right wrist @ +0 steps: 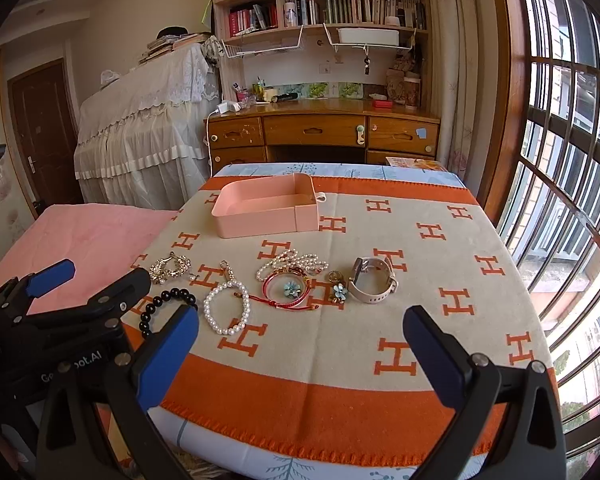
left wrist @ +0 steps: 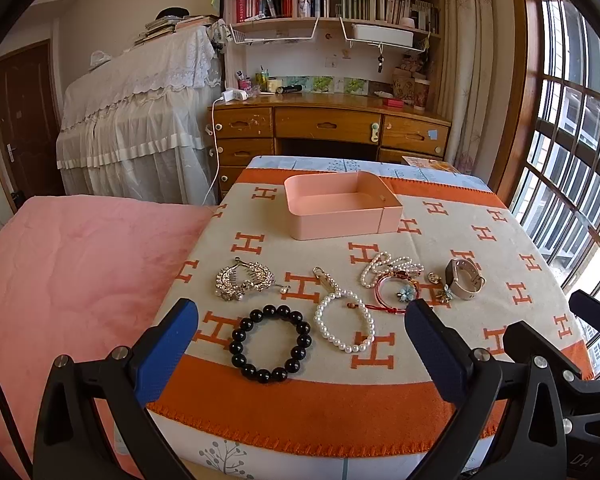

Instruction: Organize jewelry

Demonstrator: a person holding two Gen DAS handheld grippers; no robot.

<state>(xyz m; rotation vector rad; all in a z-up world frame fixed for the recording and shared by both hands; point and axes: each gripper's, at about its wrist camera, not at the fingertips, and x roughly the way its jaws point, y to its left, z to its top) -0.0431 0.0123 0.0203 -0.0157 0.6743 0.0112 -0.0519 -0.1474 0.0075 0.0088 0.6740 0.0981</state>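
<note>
A pink open box [left wrist: 342,208] [right wrist: 268,210] stands at the far side of the orange H-pattern cloth [left wrist: 480,264]. In front of it lie a black bead bracelet [left wrist: 271,343] [right wrist: 168,304], a white pearl bracelet [left wrist: 345,320] [right wrist: 226,308], a rhinestone hair comb [left wrist: 244,279] [right wrist: 170,267], a pearl strand [left wrist: 388,266], a red cord bracelet with a blue flower [left wrist: 398,294] [right wrist: 286,290] and a beige watch [left wrist: 464,279] [right wrist: 372,280]. My left gripper [left wrist: 302,320] is open above the black and pearl bracelets. My right gripper [right wrist: 300,326] is open near the front, right of the pearl bracelet.
A pink blanket [left wrist: 72,272] lies left of the table. A wooden desk [left wrist: 328,128] with shelves stands behind, a lace-covered piano [left wrist: 140,120] at the back left and a barred window [left wrist: 572,140] at the right. The left gripper's body [right wrist: 60,312] shows at the left in the right wrist view.
</note>
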